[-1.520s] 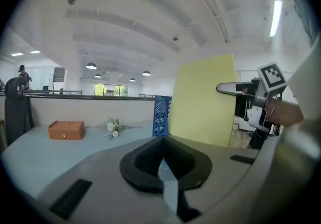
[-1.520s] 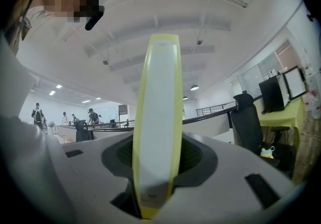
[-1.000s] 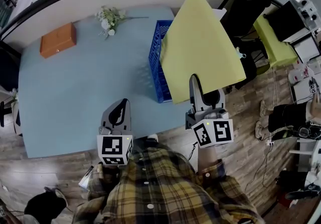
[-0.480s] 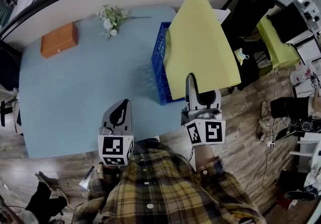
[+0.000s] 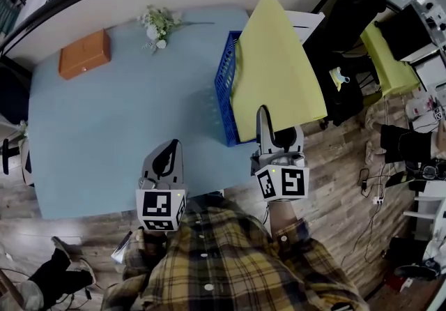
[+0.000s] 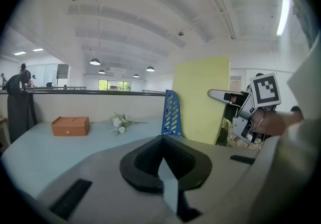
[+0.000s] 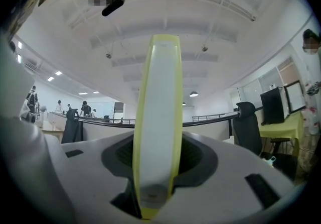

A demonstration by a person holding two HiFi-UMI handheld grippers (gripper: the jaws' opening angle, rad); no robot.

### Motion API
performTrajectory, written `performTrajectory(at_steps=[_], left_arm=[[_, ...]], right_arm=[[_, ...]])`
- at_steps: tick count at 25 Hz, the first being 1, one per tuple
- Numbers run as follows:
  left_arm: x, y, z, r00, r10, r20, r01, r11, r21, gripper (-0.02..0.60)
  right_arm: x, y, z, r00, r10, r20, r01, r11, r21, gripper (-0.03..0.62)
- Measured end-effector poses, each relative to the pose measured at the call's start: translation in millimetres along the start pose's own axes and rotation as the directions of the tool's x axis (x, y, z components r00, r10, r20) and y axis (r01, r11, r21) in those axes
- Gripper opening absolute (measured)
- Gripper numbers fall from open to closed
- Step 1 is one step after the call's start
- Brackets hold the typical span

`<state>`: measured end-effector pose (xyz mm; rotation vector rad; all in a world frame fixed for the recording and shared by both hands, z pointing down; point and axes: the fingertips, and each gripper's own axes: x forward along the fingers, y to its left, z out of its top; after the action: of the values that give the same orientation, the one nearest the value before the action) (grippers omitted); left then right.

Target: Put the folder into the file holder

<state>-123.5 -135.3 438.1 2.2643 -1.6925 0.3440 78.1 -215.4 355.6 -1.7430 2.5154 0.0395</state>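
Right hand-held gripper [image 5: 268, 123]: jaws closed on the near edge of a large yellow card folder [image 5: 275, 65], pads pressing both faces, the white-lined spine edge running straight up between them in the right gripper view. Folder held upright on edge, raised above the right end of the light blue tabletop [image 5: 104, 128], near corner in the grip, far corner highest. Blue perforated plastic file holder [image 5: 224, 86] standing at that right end of the tabletop, its slotted side wall showing just left of the folder; folder overlapping the rest of it from the head view, so impossible to tell whether the lower edge is already inside. Left hand-held gripper [image 5: 169, 149]: jaws brought together, nothing between them, poised over the near edge of the tabletop, well apart from the holder. Black-and-white square marker patterns on the white cube [image 5: 281, 182] of the right hand-held gripper and on the left cube [image 5: 161, 208]. Orange rectangular box [image 5: 85, 54] at the far left of the tabletop, small spray of white flowers [image 5: 157, 24] near the far edge between box and holder.
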Motion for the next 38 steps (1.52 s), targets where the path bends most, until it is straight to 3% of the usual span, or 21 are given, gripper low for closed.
performTrajectory(at_steps=[10, 38], left_arm=[[-5, 8, -9, 1.000, 0.020, -0.017, -0.020, 1.000, -0.010, -0.009], [-13, 12, -20, 0.999, 0.035, -0.039, -0.036, 0.999, -0.026, -0.009]], right_arm=[[5, 1, -27, 0.998, -0.005, -0.060, 0.007, 1.000, 0.031, 0.172], [4, 11, -88, 0.972, 0.034, -0.231, -0.046, 0.998, -0.047, 0.178]])
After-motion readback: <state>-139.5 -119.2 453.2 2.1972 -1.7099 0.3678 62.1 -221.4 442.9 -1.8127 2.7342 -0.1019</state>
